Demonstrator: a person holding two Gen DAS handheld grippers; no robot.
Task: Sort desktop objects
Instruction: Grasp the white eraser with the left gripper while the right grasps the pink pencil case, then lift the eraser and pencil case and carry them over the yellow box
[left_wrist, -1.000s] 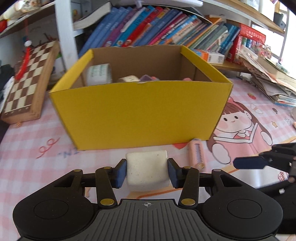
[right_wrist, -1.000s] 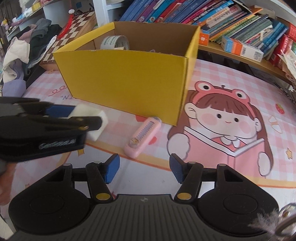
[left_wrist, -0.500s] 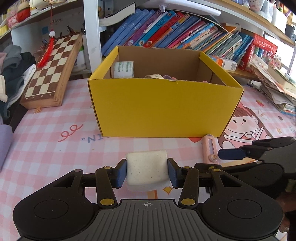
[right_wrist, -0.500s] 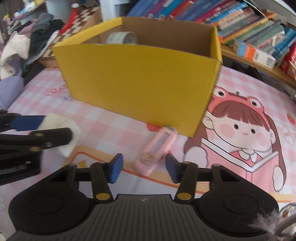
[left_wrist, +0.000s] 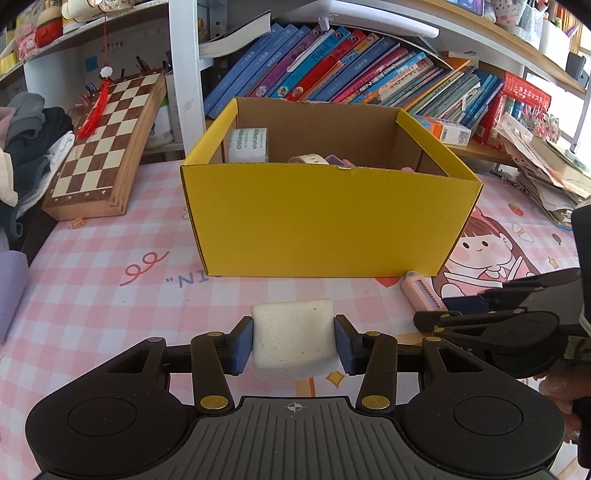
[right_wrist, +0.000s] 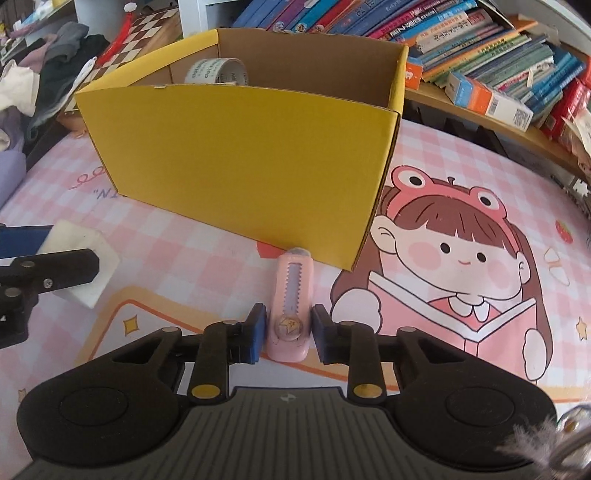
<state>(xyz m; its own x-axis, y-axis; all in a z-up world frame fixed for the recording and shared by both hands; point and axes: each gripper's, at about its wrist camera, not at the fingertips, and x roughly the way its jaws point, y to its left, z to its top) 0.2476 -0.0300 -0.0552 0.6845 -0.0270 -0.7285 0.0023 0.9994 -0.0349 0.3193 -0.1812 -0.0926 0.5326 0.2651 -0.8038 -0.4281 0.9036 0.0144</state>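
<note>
The left gripper (left_wrist: 293, 341) clamps a white eraser (left_wrist: 293, 341) above the pink checked mat (left_wrist: 96, 291), near the yellow box (left_wrist: 325, 221). The right gripper (right_wrist: 288, 334) straddles a pink utility knife (right_wrist: 291, 302) on the mat just before the box's right corner; whether its fingers press it, I cannot tell.

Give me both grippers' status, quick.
Left gripper: shut on the white eraser.
Right gripper: jaws around the pink utility knife, narrow gaps visible; not gripping yet.
</note>
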